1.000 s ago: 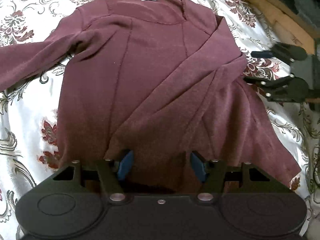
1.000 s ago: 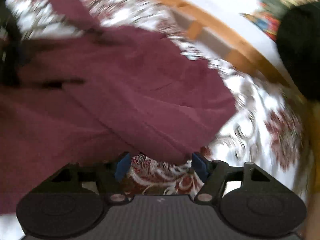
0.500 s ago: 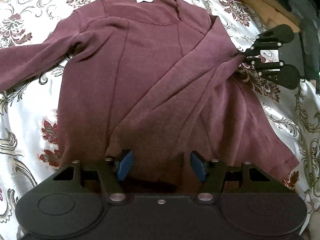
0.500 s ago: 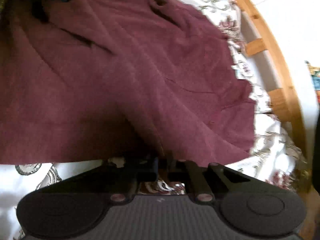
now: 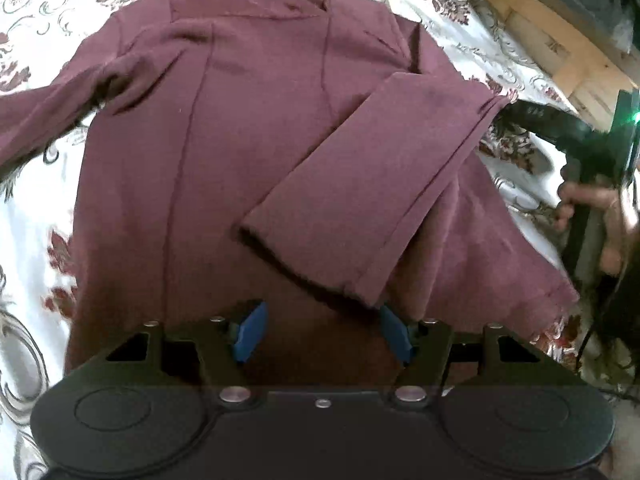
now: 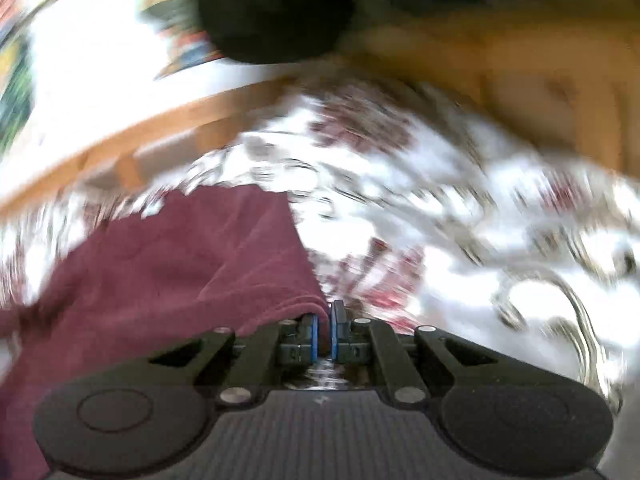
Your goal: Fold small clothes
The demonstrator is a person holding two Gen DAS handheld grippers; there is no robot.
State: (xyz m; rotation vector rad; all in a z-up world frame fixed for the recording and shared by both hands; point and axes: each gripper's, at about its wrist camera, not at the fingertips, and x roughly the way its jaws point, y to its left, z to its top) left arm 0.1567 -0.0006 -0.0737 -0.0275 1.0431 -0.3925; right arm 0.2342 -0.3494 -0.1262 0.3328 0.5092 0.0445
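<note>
a bed [image 5: 32, 208] fills most of both views, covered in a glossy white spread [image 5: 452, 4] printed with dark red flowers and grey scrollwork. a light wooden bed frame [image 5: 560, 52] with short cross slats runs along the far right edge. beyond it the right wrist view, heavily blurred, shows a bright white surface [image 6: 100, 80], a colourful patterned patch [image 6: 184, 40] and a round black shape [image 6: 276, 8].

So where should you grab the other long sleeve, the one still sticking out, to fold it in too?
Take the spread-out maroon sleeve near its far cuff end, which runs off the picture's left edge. Come in from the left, the outer side, with the open left tool: the sleeve lies flat and straight on the flowered white bedspread, so lifting the end should swing it across the maroon long-sleeved top.
</note>
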